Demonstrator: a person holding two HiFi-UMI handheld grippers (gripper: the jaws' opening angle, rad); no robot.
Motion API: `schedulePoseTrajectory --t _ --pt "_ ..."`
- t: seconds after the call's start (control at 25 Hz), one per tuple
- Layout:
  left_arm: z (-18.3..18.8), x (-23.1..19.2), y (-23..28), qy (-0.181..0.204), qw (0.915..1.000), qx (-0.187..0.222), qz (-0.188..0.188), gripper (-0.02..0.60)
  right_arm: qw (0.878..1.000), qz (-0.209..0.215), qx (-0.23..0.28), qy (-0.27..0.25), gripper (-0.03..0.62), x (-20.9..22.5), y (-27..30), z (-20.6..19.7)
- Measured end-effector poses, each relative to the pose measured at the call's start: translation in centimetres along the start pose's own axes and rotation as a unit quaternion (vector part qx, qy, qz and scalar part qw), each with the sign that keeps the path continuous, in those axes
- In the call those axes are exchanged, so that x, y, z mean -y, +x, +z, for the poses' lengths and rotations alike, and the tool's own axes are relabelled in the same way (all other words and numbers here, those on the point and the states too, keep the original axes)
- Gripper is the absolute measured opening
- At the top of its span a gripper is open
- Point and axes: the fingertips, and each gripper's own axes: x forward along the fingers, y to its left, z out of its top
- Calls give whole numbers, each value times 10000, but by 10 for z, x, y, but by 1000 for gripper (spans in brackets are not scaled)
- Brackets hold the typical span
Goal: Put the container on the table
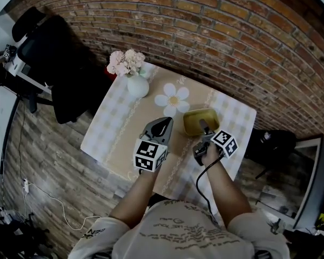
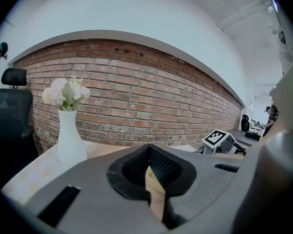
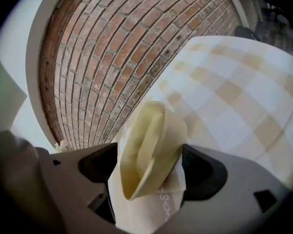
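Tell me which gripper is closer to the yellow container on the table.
Right. The right gripper is at the container, whose near rim sits between its open jaws. The left gripper is shut and apart from the container, off to its left.

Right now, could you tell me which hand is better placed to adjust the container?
Right: the right gripper has open jaws straddling the container; the left gripper hovers beside it, jaws together.
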Motion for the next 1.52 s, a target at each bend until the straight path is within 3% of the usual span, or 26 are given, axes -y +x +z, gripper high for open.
schedulePoseTrajectory --t 0.32,0.36,0.44,0.56,0.8,0.96,1.08,1.28,1.4,1.52 --pt "3 24 -2 82 9999 -20 -135 6 9999 78 86 -11 376 7 -34 -1" --pt "3 27 -3 92 9999 -22 -140 6 9998 40 143 -95 350 9 -40 1" --pt "2 33 -6 113 9998 -22 -143 6 9990 -175 302 -263 84 15 -51 5" --pt "3 41 -11 138 9998 -5 -135 6 9972 -246 470 -523 16 13 -66 10" --pt "10 61 -29 166 9998 60 -121 6 9925 6 557 -1090 3 -1 -96 12" --pt "23 74 -43 251 9995 165 -98 6 9817 239 691 -1756 2 -23 -120 14" --pt "31 85 -52 322 9992 242 -75 6 9610 516 894 -2565 2 -52 -140 13" --pt "45 108 -75 424 9982 431 -24 6 8930 1002 1539 -4108 2 -113 -193 1" --pt "49 124 -90 476 9975 528 -9 6 8608 1106 1927 -4578 2 -136 -225 -6" --pt "56 136 -108 482 9962 723 50 6 8390 1068 2183 -4869 2 -147 -250 -13"
